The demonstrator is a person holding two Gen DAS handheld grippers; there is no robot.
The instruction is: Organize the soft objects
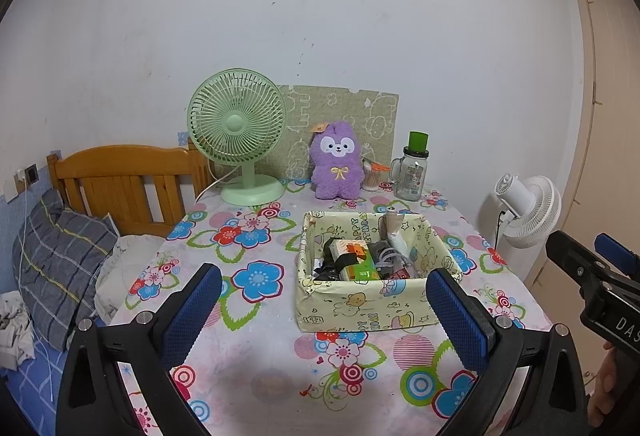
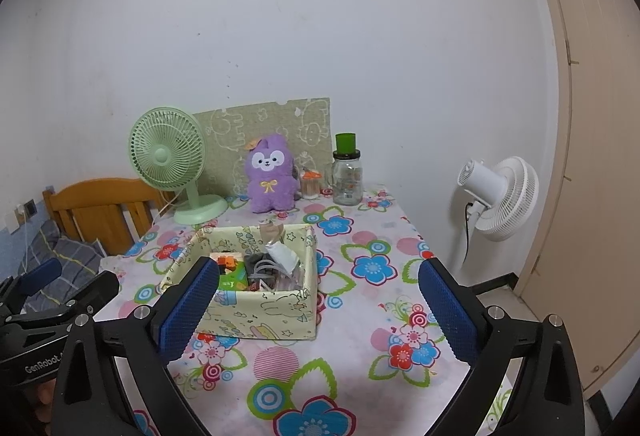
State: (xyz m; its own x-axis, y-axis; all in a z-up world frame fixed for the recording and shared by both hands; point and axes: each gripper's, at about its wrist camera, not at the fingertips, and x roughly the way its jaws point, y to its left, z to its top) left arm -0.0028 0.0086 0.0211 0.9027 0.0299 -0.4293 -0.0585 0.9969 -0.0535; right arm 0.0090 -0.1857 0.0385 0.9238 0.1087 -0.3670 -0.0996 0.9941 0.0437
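Observation:
A purple plush toy (image 1: 337, 160) sits upright at the back of the flowered table (image 1: 256, 368), against the wall; it also shows in the right wrist view (image 2: 270, 173). A pale yellow cartoon-print box (image 1: 372, 306) holding several small items stands mid-table, also seen in the right wrist view (image 2: 256, 310). My left gripper (image 1: 326, 312) is open and empty, hovering over the table's near edge in front of the box. My right gripper (image 2: 318, 310) is open and empty, near the front edge, right of the box.
A green desk fan (image 1: 238, 133) stands back left, a glass jar with a green cup on top (image 1: 412, 171) and a cotton-swab container (image 1: 372, 175) back right. A white floor fan (image 2: 500, 195) stands right of the table. A bed with wooden headboard (image 1: 124, 183) lies left.

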